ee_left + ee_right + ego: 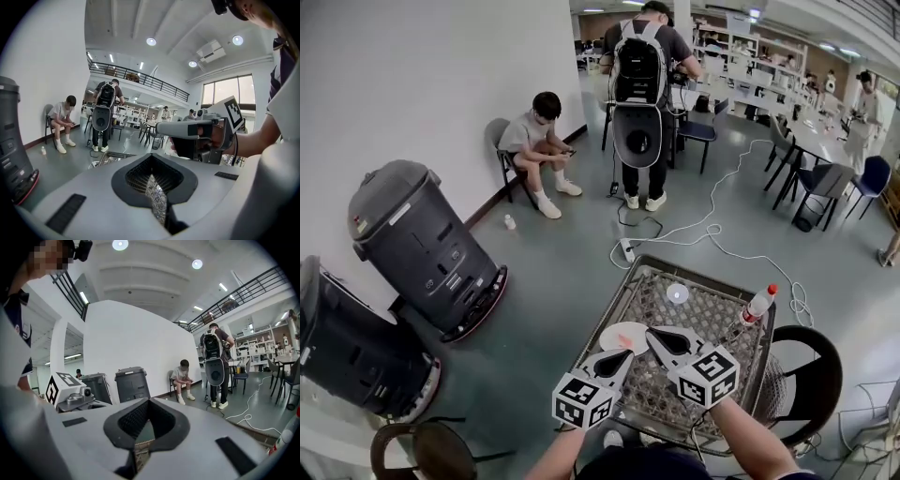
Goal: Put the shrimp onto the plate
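In the head view a white plate [630, 330] lies on the left part of a metal mesh table [712, 309]. A small orange-red bit, probably the shrimp [621, 338], rests on the plate's left side. My left gripper [627, 353] hovers at the plate's near edge, its jaws shut with nothing between them. My right gripper [652, 334] hangs over the plate's right edge, also shut and empty. Both gripper views look out level across the room, so the plate is hidden there. The left gripper view shows its own jaws [152, 161] closed and the right gripper [201, 133] beside them.
A clear bottle with a red cap [757, 304] stands at the table's right edge, and a small white disc [677, 293] lies at its far side. Two dark bins [422, 244] stand left. Chairs [811, 375] flank me. Cables and a power strip [627, 249] lie beyond; people stand further off.
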Available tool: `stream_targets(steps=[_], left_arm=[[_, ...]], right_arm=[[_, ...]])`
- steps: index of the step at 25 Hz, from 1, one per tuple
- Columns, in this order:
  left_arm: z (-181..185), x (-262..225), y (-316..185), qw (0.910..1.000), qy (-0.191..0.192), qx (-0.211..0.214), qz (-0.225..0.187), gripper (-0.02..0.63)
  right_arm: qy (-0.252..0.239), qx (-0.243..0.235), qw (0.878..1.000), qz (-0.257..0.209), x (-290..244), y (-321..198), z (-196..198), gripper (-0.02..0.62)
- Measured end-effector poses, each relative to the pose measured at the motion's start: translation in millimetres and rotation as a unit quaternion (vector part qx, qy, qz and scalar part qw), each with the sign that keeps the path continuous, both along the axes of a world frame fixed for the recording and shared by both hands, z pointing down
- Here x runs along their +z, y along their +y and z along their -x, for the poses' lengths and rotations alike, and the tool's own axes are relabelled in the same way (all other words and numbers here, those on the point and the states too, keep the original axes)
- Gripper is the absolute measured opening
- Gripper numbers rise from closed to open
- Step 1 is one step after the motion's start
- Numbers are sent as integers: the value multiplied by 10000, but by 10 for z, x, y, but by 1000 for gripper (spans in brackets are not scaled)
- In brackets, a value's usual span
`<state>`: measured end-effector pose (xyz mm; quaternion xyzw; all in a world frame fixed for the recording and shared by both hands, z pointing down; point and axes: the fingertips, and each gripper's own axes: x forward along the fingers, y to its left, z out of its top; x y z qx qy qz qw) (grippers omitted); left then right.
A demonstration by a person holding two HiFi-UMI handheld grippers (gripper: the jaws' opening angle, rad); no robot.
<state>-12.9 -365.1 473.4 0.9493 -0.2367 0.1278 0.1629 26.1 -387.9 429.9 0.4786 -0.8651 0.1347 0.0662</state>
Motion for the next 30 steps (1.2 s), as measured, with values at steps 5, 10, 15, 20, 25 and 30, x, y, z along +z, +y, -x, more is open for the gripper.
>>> stream_targets(steps=[5, 10, 15, 20, 25, 30], left_arm=[[11, -146, 8, 9999, 62, 7, -92, 8], [-5, -196, 5, 9999, 51, -29, -138, 8], [38, -196, 6, 9999, 14, -51, -152, 8], [8, -203, 5, 9999, -24, -80, -146, 8], [4, -156, 23, 9998, -111, -56, -171, 8], [-3, -142, -8, 9996, -143, -75, -210, 8]], right_arm=[[-52, -34, 9999, -159, -127, 16, 48, 5], [-105, -78, 9998, -177, -150, 13, 28, 5], [-99, -118, 9998, -160, -142, 5, 64, 5], [-110, -138, 9997, -146, -152, 7, 5, 5], [-146, -137, 9997, -161, -135, 13, -19, 5], [-128, -124, 9995, -250, -160, 5, -43, 5]])
